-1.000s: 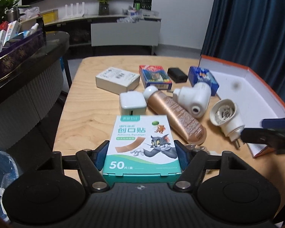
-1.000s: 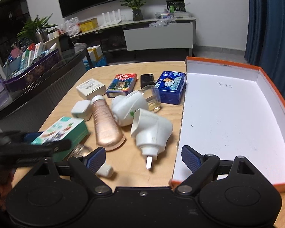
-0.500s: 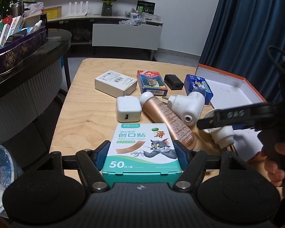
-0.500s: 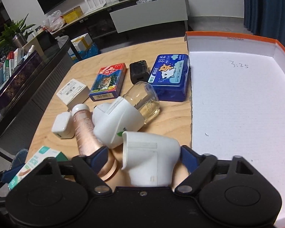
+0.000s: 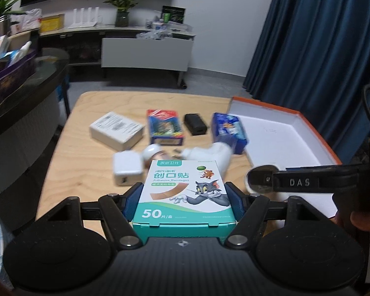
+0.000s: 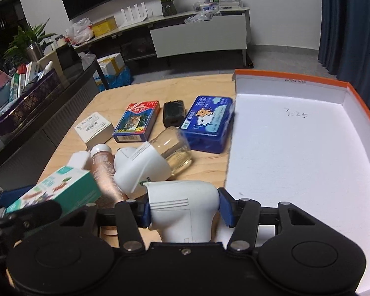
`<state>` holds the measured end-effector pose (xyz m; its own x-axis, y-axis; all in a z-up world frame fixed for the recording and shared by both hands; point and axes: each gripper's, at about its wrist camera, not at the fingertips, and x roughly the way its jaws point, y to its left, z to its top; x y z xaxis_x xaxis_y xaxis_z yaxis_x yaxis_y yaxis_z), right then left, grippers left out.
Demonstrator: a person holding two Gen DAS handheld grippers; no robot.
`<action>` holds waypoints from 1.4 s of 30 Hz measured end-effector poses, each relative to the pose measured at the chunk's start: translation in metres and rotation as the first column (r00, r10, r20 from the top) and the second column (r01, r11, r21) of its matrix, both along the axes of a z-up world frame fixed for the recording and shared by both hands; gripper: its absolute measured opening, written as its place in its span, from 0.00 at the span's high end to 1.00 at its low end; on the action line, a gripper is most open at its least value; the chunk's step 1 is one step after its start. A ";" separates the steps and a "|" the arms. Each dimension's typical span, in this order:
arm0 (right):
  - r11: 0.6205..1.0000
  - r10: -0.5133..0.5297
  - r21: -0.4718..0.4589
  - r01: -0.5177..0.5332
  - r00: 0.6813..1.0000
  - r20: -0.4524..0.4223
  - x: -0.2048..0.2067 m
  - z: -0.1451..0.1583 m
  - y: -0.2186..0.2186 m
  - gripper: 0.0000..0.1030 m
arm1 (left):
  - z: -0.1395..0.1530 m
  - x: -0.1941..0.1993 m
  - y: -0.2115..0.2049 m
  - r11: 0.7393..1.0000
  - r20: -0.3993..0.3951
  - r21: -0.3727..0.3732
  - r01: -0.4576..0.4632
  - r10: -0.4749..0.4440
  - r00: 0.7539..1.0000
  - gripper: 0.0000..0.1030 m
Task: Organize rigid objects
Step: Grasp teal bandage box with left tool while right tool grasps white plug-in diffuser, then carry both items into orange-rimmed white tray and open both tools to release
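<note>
My left gripper (image 5: pixel 183 201) is shut on a teal and white bandage box (image 5: pixel 185 192) and holds it above the wooden table (image 5: pixel 91 113). The box also shows in the right wrist view (image 6: pixel 54 190). My right gripper (image 6: pixel 183 212) is shut on a white plug-in device (image 6: pixel 182 209), lifted beside the open orange-rimmed white box (image 6: pixel 296 153). A second white plug-in device with a clear bottle (image 6: pixel 145 165), a copper tube (image 6: pixel 103 170), a blue tin (image 6: pixel 207 123), a red-blue card box (image 6: pixel 137 119), a black block (image 6: pixel 173 112), a white carton (image 6: pixel 93 129) and a white charger (image 5: pixel 127 169) lie on the table.
A dark counter (image 6: pixel 37 108) with a purple tray of items runs along the table's left side. Blue curtains (image 5: pixel 320 37) hang behind the orange-rimmed box. A low shelf with plants stands at the far wall (image 6: pixel 197 27).
My right gripper closed on the white plug-in device and lifted it. My left gripper rose higher with the bandage box. The right gripper now crosses the left view closer in.
</note>
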<state>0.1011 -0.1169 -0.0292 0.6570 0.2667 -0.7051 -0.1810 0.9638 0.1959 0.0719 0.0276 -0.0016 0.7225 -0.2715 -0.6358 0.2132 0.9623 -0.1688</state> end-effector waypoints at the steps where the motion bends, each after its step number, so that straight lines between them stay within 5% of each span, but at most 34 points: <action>1: 1.000 -0.004 0.003 0.004 1.000 0.011 -0.003 0.003 -0.005 0.38 | 0.002 0.001 -0.005 1.000 0.003 0.000 0.010 -0.010 1.000 0.31; 18: 0.966 -0.230 -0.074 0.246 0.956 0.180 0.003 0.068 -0.121 0.38 | 0.036 0.054 -0.128 0.986 0.046 -0.029 0.164 -0.162 0.986 0.31; 42: 0.958 -0.243 -0.134 0.255 0.965 0.099 0.076 0.035 -0.151 0.38 | 0.024 0.101 -0.171 0.993 0.008 0.030 0.113 -0.114 0.993 0.30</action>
